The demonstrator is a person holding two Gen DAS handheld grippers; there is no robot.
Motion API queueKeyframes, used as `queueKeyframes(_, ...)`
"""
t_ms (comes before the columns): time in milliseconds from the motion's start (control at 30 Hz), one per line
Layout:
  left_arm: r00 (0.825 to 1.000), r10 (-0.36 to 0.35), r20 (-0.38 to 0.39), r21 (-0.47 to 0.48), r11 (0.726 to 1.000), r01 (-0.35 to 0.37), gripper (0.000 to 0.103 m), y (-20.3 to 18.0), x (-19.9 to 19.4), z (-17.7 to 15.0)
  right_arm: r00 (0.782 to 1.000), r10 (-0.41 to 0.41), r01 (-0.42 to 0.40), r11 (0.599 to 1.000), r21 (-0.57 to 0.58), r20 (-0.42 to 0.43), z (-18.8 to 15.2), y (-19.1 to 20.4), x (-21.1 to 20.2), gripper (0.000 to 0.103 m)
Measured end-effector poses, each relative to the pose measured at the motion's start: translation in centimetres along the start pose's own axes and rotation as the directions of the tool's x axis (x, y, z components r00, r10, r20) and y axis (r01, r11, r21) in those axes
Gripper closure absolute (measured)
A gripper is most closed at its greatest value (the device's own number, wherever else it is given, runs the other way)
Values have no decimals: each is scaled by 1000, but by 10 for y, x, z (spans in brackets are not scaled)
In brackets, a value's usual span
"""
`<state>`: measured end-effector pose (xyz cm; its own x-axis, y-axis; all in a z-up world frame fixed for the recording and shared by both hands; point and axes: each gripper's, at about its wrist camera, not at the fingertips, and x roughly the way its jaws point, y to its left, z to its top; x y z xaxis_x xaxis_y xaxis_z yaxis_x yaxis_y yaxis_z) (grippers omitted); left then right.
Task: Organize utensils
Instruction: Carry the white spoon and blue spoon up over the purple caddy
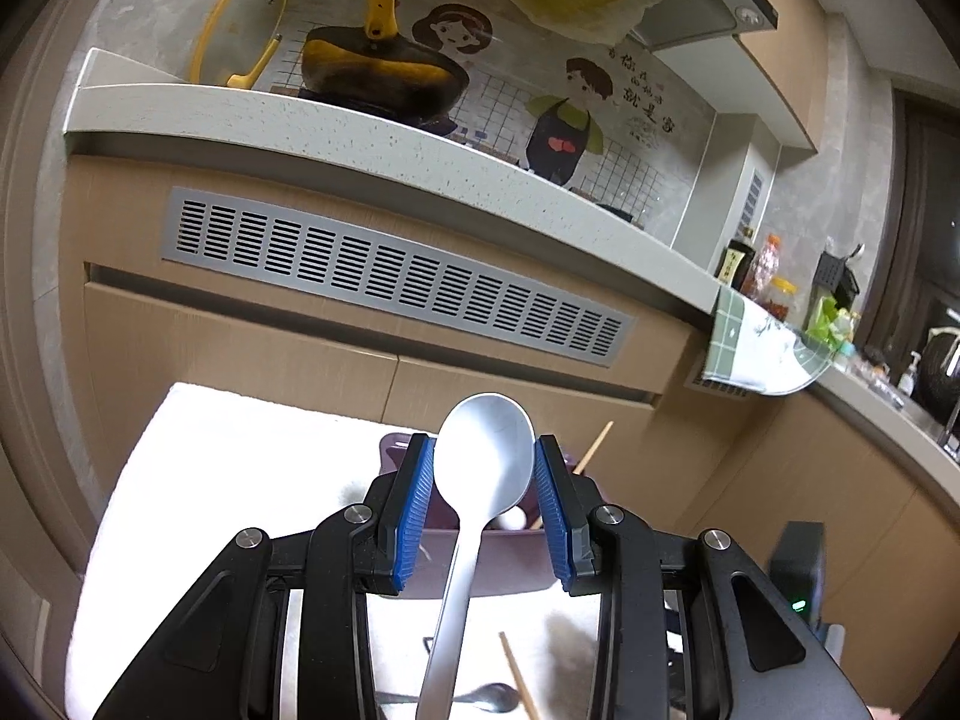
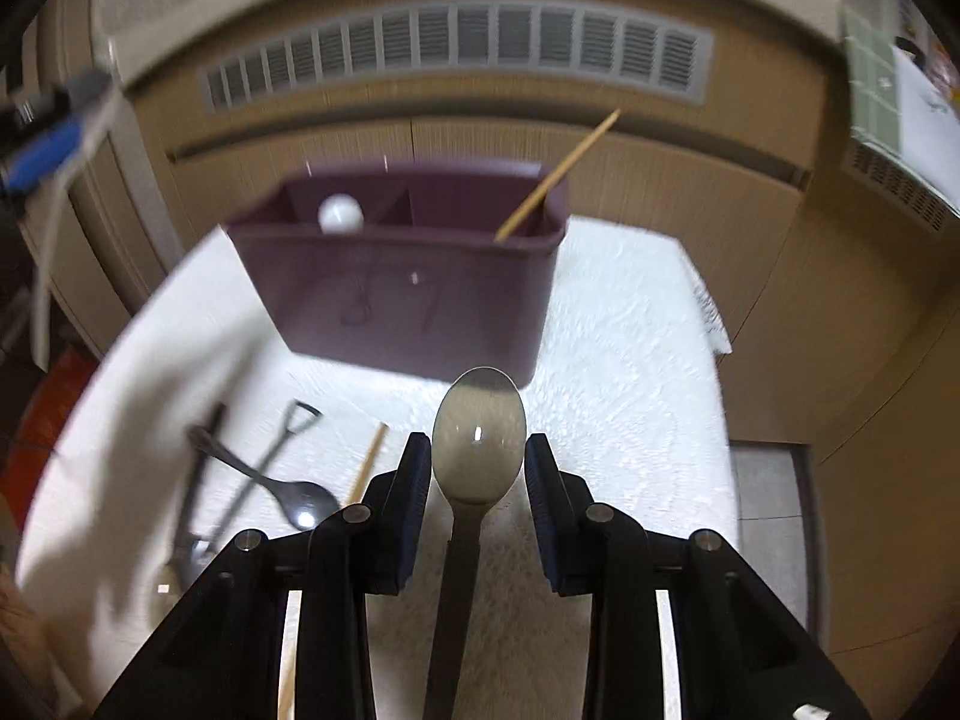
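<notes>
My left gripper (image 1: 483,468) is shut on a silver spoon (image 1: 483,456), bowl up, above the purple utensil caddy (image 1: 399,450), which it mostly hides. It also shows at the far left of the right wrist view (image 2: 48,144). My right gripper (image 2: 479,462) is shut on a grey spoon (image 2: 479,432), just in front of the caddy (image 2: 408,300). The caddy holds a white-ended utensil (image 2: 341,213) in its left compartment and a wooden chopstick (image 2: 558,174) in its right. Dark spoons (image 2: 288,495) and a chopstick (image 2: 367,468) lie on the white table.
The white cloth-covered table (image 2: 630,390) stands against tan cabinets with a grey vent (image 1: 390,276). On the counter above are a black pan with a yellow handle (image 1: 378,72), a lid (image 1: 240,24) and bottles (image 1: 762,270) at the right.
</notes>
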<state>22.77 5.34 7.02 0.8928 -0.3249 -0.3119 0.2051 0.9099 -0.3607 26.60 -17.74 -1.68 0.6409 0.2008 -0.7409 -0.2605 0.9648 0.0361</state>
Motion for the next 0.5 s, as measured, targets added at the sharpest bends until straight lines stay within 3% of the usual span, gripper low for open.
queueKeyframes(133,1000,-8,24,-9,1000,9,68,-9,-10,-1,995,27,-30,999,34,100,9,-7,-29,74)
queueKeyframes(267,998,-33,61,-22,999,34,68,-20,-10,12,972,31,-39,999,28,232,41,-9,-60,74)
queueKeyframes(333,995,-55,87,1,998,56,68,-31,-5,33,951,27,-33,999,15,307,65,-10,-79,74)
queueKeyframes(500,974,-88,207,81,994,72,68,-56,2,82,862,0,14,1000,-24,508,129,-7,-132,74)
